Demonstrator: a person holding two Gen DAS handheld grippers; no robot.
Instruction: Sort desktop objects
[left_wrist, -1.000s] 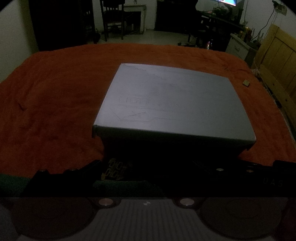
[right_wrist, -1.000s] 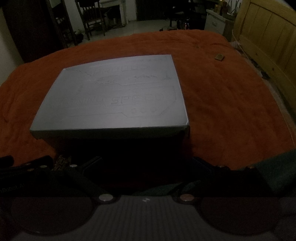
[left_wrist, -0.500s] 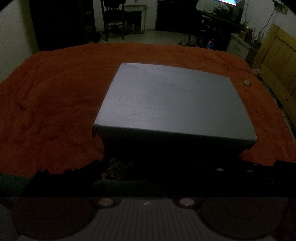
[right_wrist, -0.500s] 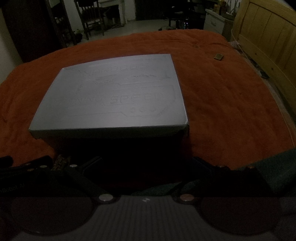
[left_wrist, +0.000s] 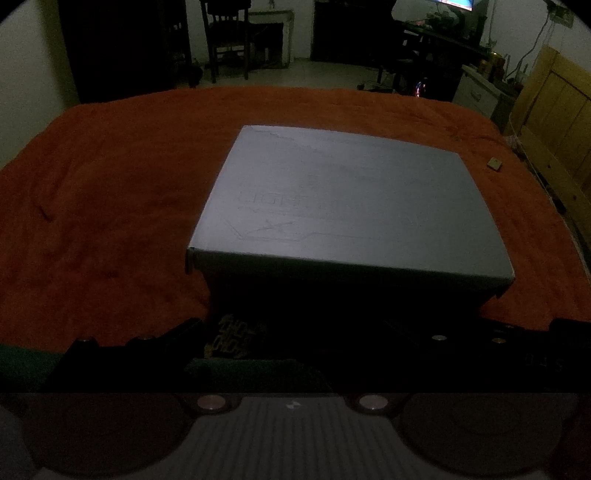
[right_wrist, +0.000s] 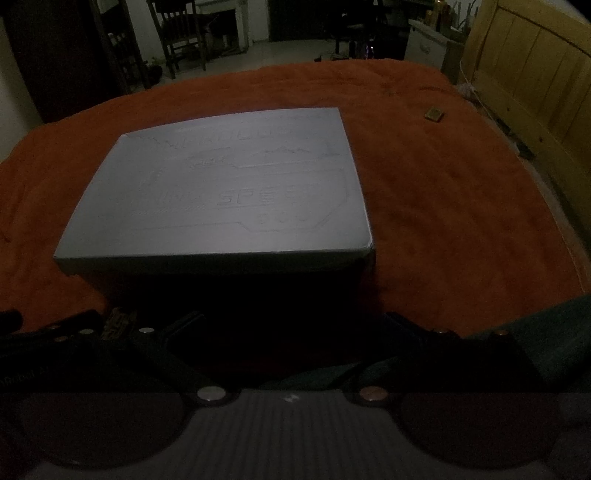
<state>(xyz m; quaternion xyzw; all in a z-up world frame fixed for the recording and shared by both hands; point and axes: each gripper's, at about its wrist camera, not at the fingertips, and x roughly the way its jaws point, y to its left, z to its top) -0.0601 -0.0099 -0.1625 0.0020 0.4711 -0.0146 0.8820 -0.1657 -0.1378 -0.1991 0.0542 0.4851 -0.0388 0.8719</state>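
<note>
A closed grey cardboard box (left_wrist: 351, 206) with faint embossed lettering sits on the orange blanket (left_wrist: 103, 206); it also shows in the right wrist view (right_wrist: 225, 188). My left gripper (left_wrist: 295, 332) sits low in front of the box's dark front side, fingers spread wide. My right gripper (right_wrist: 288, 332) is likewise wide apart in front of the box. A small patterned black-and-yellow object (left_wrist: 232, 338) lies in the shadow at the box's front left; it shows faintly in the right wrist view (right_wrist: 118, 323). A small tan object (left_wrist: 494, 163) lies far right on the blanket (right_wrist: 434, 114).
The scene is dim. A wooden headboard (right_wrist: 535, 74) runs along the right edge. Chairs (left_wrist: 225, 40) and dark furniture stand beyond the bed's far edge. Open blanket lies left and right of the box.
Almost nothing has changed; both grippers hold their place in front of the box, with only a slight drift of the views.
</note>
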